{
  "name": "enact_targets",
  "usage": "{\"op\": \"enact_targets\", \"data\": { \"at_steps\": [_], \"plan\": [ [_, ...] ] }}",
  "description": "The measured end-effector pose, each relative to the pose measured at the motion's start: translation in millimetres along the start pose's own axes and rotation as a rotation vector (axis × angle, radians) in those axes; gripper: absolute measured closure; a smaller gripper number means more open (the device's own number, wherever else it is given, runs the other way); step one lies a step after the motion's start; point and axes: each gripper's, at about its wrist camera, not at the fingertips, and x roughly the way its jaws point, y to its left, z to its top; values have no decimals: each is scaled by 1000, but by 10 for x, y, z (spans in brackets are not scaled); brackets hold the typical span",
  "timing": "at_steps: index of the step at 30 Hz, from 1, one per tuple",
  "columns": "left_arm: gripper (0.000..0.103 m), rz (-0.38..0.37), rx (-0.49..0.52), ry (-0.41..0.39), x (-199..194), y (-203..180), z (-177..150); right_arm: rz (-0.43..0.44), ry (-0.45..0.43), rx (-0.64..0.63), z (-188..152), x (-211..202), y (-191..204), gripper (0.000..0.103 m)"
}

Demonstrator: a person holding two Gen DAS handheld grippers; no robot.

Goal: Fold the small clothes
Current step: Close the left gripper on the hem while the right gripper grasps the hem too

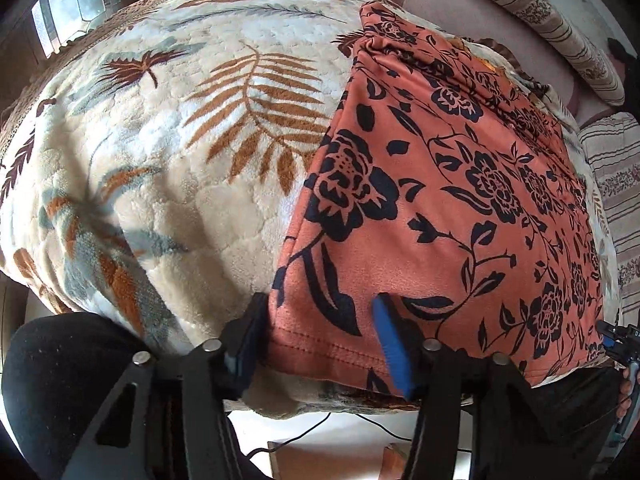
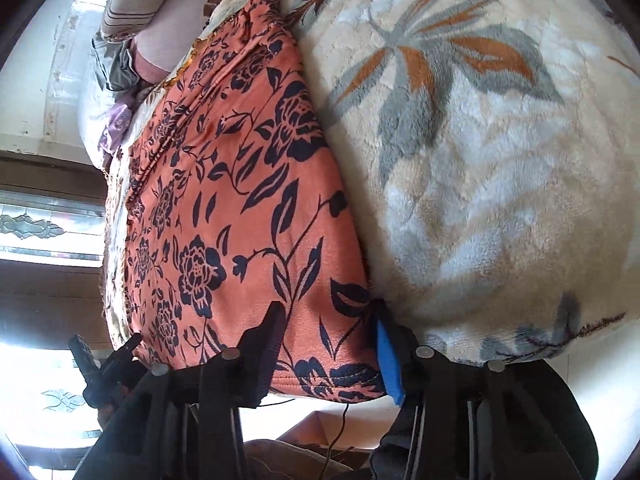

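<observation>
An orange garment with a black flower print lies flat on a cream fleece blanket. My left gripper is open, its jaws straddling the garment's near left hem corner without closing on it. In the right wrist view the same garment lies left of centre. My right gripper is open, its jaws straddling the near right hem corner. The right gripper also shows at the far right edge of the left wrist view, and the left gripper at the lower left of the right wrist view.
The blanket with leaf patterns covers a bed, its front edge at the garment's hem. Striped pillows lie at the back right. A cable and a box lie on the floor below. A window is at the left.
</observation>
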Motion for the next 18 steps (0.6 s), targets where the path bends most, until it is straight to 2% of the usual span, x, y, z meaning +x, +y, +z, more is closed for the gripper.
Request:
{"op": "enact_targets", "data": {
  "at_steps": [3, 4, 5, 8, 9, 10, 11, 12, 13, 14, 15, 16, 17, 18],
  "plan": [
    [71, -9, 8, 1, -37, 73, -18, -58, -3, -21, -9, -15, 6, 82],
    [80, -15, 7, 3, -59, 97, -21, -71, -4, -26, -9, -18, 13, 82],
    [82, -21, 8, 4, -72, 105, -17, -79, -4, -33, -11, -27, 25, 82],
    [80, -16, 21, -5, -104, 84, -17, -94, -15, -77, -39, -79, 114, 79],
    [78, -10, 27, -10, -100, 59, -17, -108, -15, -83, -47, -90, 130, 72],
    [64, -11, 34, -6, -87, 39, -13, -122, -13, -95, -51, -88, 143, 63],
    [51, -25, 41, -4, -77, 24, -11, -135, -7, -102, -51, -75, 145, 33],
    [50, -30, 46, -9, -62, -9, -4, -139, -12, -93, -52, -66, 129, 24],
    [50, -13, 53, -9, -46, -34, -2, -130, -18, -85, -58, -56, 113, 25],
    [56, 3, 63, -5, -29, -62, 6, -128, -7, -89, -57, -34, 115, 32],
    [66, 17, 67, -11, -37, -71, 15, -135, -3, -93, -56, -18, 119, 60],
    [89, 16, 69, -18, -49, -74, 33, -153, 5, -89, -53, -7, 112, 76],
    [95, -8, 66, -13, -73, -65, 57, -144, 14, -81, -49, 2, 96, 88],
    [95, -21, 50, -22, -120, -48, 82, -136, 14, -75, -52, -3, 90, 93]
  ]
}}
